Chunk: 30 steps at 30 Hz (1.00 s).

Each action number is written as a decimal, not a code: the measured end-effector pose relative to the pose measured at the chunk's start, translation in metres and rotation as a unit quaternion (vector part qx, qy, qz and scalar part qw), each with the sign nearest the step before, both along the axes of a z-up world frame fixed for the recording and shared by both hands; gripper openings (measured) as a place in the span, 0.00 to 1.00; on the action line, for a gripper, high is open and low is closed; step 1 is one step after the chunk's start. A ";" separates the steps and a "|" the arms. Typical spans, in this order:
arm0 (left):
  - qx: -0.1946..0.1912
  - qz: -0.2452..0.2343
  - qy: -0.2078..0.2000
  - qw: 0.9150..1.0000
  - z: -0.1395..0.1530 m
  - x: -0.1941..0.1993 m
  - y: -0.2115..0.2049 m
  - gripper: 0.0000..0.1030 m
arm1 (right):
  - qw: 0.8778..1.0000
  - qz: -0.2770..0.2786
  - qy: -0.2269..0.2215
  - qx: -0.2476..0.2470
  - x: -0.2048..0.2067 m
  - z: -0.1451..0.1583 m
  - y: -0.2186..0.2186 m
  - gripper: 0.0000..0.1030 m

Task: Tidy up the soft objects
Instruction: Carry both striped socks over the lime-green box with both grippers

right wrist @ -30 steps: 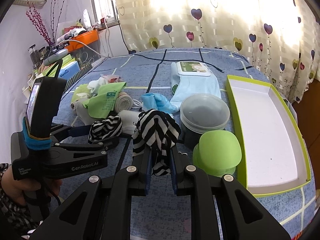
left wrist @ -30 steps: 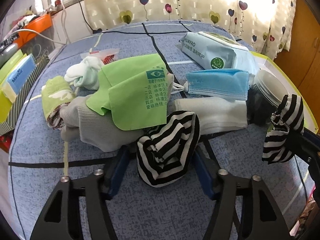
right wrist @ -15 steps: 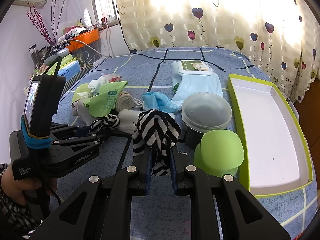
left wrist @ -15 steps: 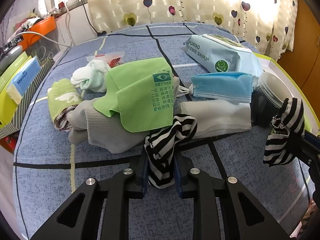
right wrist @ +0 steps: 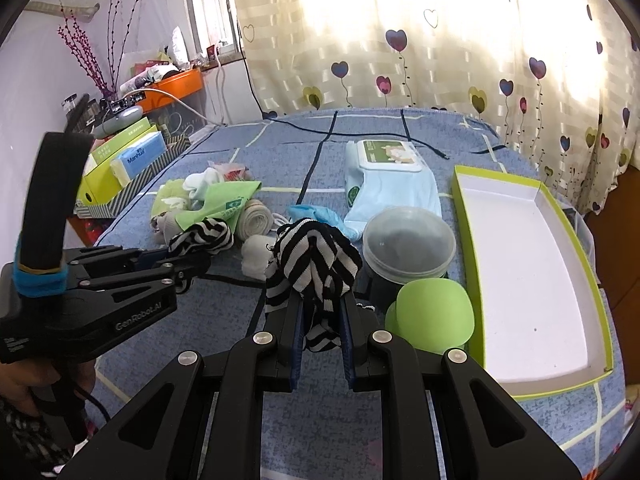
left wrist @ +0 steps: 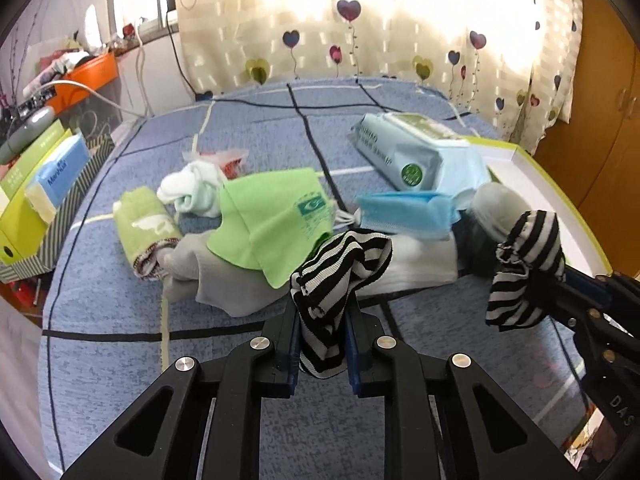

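Observation:
My left gripper is shut on a black-and-white striped sock and holds it above the blue bedspread. My right gripper is shut on a matching striped sock, also raised; it shows at the right of the left wrist view. Behind them lies a pile of soft things: a green cloth, a grey sock, a white sock, a green towel roll, a blue face mask and a white folded cloth.
A green-rimmed white tray lies to the right. A lidded round container and a green lid sit beside it. A wet wipes pack lies behind. Boxes stand at the bed's left edge.
My left gripper closed on the striped sock and lifted it off the bedspread. The right gripper kept its sock and held nearly still.

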<state>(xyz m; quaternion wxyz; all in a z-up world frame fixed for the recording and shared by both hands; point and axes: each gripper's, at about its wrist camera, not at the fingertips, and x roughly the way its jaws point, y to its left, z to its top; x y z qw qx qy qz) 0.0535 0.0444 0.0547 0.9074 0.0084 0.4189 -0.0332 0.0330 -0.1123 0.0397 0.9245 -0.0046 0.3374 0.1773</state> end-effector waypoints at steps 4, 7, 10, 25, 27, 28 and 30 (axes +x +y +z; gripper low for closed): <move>-0.001 -0.004 -0.011 1.000 0.011 -0.006 -0.003 0.17 | 1.000 -0.003 -0.010 0.001 -0.005 0.008 -0.003 0.16; -0.003 -0.010 -0.017 1.000 0.019 -0.008 -0.008 0.17 | 1.000 -0.008 -0.016 0.004 -0.008 0.014 -0.008 0.16; -0.006 -0.021 -0.026 0.999 0.028 -0.008 -0.016 0.17 | 0.999 -0.020 -0.025 0.008 -0.009 0.021 -0.019 0.16; -0.019 -0.090 -0.038 0.995 0.042 0.002 -0.075 0.17 | 0.995 -0.098 -0.034 0.008 -0.013 0.032 -0.082 0.16; -0.024 -0.100 -0.037 0.994 0.044 0.005 -0.083 0.17 | 0.994 -0.109 -0.031 0.008 -0.013 0.032 -0.090 0.16; -0.026 -0.107 -0.036 0.993 0.044 0.006 -0.088 0.17 | 0.993 -0.113 -0.031 0.008 -0.013 0.032 -0.095 0.16; -0.030 -0.119 -0.036 0.992 0.047 0.010 -0.099 0.17 | 0.992 -0.125 -0.030 0.008 -0.014 0.031 -0.104 0.16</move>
